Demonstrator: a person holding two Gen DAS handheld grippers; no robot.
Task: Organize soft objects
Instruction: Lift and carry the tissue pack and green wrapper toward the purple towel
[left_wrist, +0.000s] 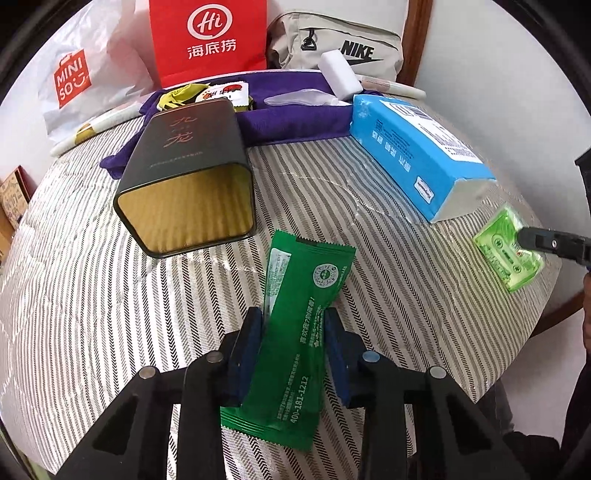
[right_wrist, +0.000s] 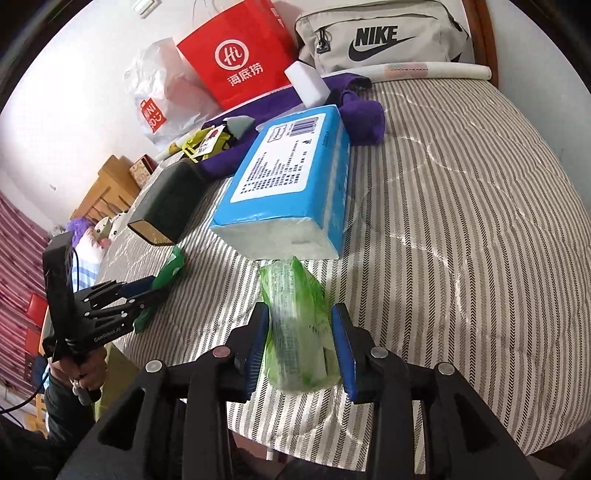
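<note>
Left gripper astride a dark green sachet on the striped bedcover; the sachet's long axis is seen to run along the line of the fingers, its far end reaching toward the open mouth of a black tea tin lying on its side just beyond; the blue pads are set against both long edges of the sachet, the foil bowed slightly between them, so the fingers are judged narrowly closed and gripping it.

Right gripper astride a clear green tissue pack; this pack likewise lies lengthwise between the fingers, its far end just short of the blue tissue packet; the left pad is seen against the wrapper, a sliver of gap remaining at the right pad, so firm contact cannot be told; a loose hold is judged.

Each soft item is nearest its own hand, the two well apart; the sachet is nearer the tin. A purple towel, a white sponge block, a red paper bag and a Nike pouch are ranged along the far edge of the bed.
</note>
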